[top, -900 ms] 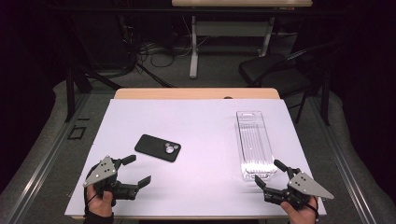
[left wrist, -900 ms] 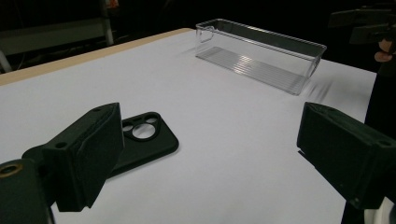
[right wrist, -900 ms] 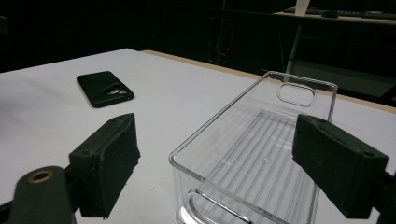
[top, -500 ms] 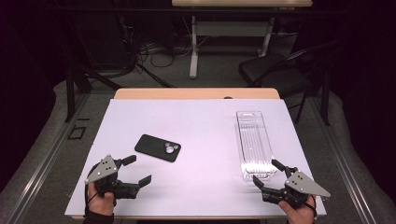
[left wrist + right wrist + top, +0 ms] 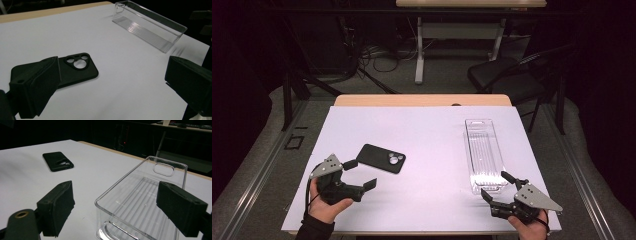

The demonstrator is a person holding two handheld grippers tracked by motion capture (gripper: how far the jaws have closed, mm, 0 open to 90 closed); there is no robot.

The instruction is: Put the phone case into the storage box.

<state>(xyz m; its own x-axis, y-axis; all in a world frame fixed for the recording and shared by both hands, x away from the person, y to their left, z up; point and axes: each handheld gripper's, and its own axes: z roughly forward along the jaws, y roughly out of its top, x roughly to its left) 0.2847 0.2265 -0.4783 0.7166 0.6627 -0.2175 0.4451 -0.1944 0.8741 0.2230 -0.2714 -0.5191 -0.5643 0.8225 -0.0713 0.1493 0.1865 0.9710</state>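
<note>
Left gripper (image 5: 360, 173) hovers low with its fingers spread, right beside the flat black rubbery phone case (image 5: 381, 158) lying camera-cutout up on the white desk (image 5: 432, 145). Right gripper (image 5: 497, 185), fingers spread too, sits at the near end of the long clear plastic tray (image 5: 484, 154), well apart from the case. Risk here: the thin case may skid away under one finger, and the light tray could tip if nudged.

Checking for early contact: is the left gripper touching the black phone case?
Apart. In the high view the left gripper stands open with white table showing between its upper jaw tip and the black phone case.
</note>
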